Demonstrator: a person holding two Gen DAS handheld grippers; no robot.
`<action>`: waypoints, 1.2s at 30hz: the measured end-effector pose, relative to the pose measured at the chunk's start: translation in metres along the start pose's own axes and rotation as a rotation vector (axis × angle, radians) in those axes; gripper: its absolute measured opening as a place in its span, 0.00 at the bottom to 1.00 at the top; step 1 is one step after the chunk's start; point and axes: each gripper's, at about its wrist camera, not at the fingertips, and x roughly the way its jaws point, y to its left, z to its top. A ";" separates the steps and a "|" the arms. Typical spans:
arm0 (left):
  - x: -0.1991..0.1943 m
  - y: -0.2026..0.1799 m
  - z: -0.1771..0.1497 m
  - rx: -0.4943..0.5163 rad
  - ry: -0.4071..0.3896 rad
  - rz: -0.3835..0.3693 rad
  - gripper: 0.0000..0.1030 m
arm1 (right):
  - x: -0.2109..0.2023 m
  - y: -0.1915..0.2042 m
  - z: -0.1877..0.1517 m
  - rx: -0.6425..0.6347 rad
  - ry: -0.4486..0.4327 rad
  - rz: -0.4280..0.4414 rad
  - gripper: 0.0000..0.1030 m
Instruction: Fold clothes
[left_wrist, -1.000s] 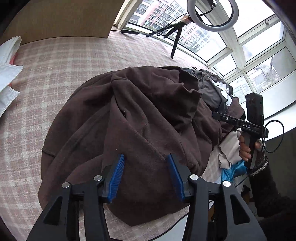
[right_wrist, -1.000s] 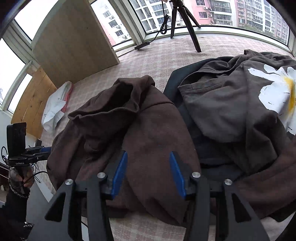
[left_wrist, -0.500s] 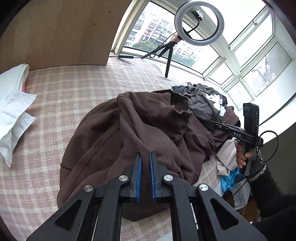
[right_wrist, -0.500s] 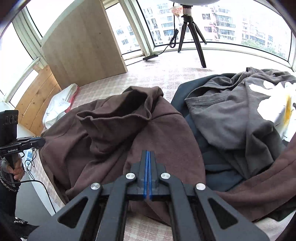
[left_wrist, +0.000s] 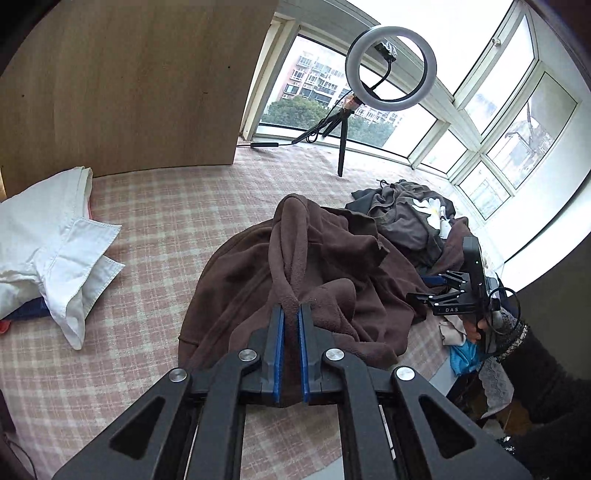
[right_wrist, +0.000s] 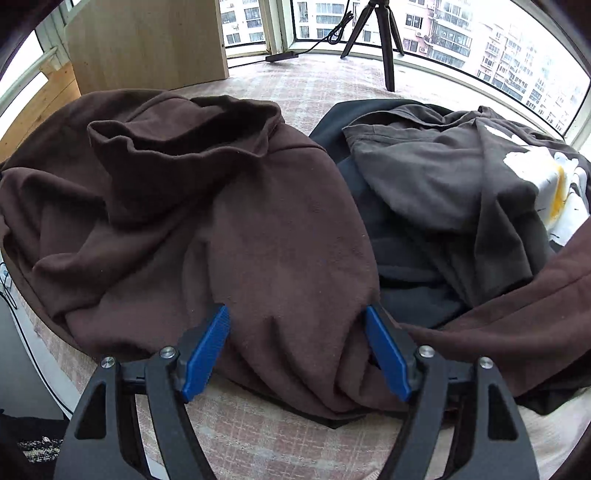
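Left gripper (left_wrist: 290, 314), earlier apart, now pinches brown fleece (left_wrist: 295, 266); right gripper (right_wrist: 297, 332) seemingly reopening astride it.

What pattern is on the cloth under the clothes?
A pink and beige check on the bedcover, clearest in the left wrist view.

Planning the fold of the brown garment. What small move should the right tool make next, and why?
Probably close the right tool on the brown garment: its jaws are opening with the cloth's near edge between them, unpressed, while the left tool already pinches a raised fold.

Bright window daylight, sharp, fisheye-bent dark edges.
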 end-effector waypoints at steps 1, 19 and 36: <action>0.003 0.002 -0.001 -0.003 0.004 0.003 0.06 | 0.002 0.002 -0.001 0.002 0.000 0.003 0.29; -0.192 -0.020 0.050 0.113 -0.306 0.052 0.04 | -0.346 -0.002 0.027 0.146 -0.802 -0.054 0.05; -0.036 0.064 -0.034 0.072 0.100 0.419 0.04 | -0.127 -0.033 -0.014 0.226 -0.139 -0.201 0.11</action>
